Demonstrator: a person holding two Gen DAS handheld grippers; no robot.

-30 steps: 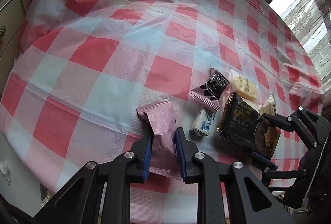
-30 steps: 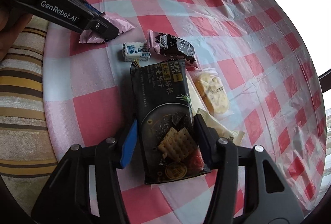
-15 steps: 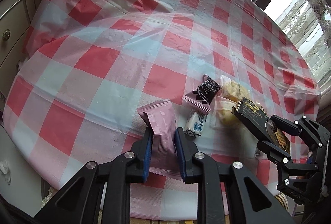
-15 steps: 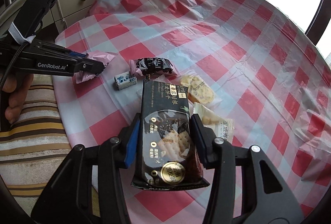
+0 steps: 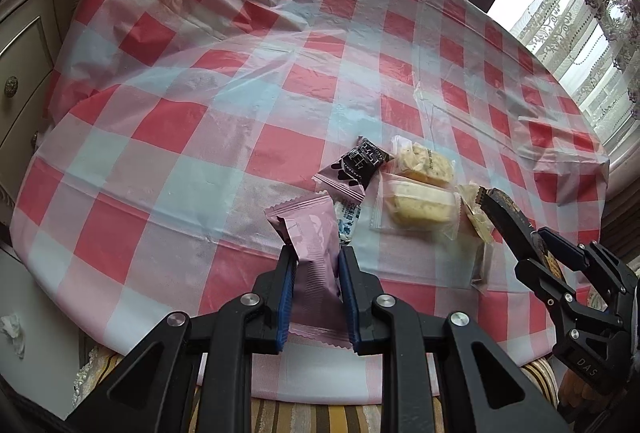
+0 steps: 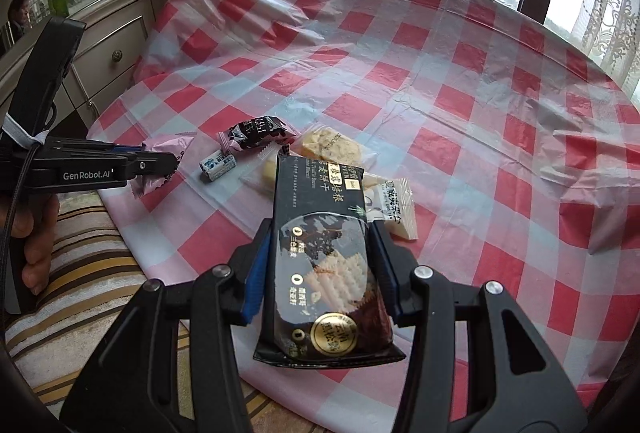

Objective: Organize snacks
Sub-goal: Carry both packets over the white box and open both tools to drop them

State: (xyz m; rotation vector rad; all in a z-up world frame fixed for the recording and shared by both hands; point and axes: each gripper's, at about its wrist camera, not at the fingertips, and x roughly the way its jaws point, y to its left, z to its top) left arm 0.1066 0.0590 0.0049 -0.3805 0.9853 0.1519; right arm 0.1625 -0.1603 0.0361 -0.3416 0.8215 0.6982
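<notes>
Since a second ago, both packets have come up off the cloth: my right gripper (image 6: 320, 265) has lifted and rolled the black cracker pack (image 6: 326, 265) so its printed face is up, and my left gripper (image 5: 316, 289) has raised the pink wrapper (image 5: 314, 253) slightly.

Black cracker pack: pinched across its width by the right pads, clear of the table. Its long axis runs along the fingers, the far end pointing toward the table centre, the near crimped end overhanging back toward me.

Pink wrapper: pinched between the narrowly set left pads, long axis also along the fingers, top end tilted up and away, lower crimp hanging below the pads.

Remaining snacks lie clustered near the table's near edge: a small blue-and-white candy (image 6: 218, 163) just beside a dark-and-pink packet (image 6: 256, 133), two clear-wrapped pale biscuits (image 5: 420, 189) next to one another, and a white-labelled wafer packet (image 6: 390, 207) just beyond the right pads.

Open room: the red-checked tablecloth (image 5: 240, 81) is bare across the whole centre and far side, wrinkled toward the back. The near edge curves just below both grippers, over a striped cushion (image 6: 80, 273). A cream drawer cabinet (image 6: 108, 45) stands close at the left; window and curtains bound the far side.
</notes>
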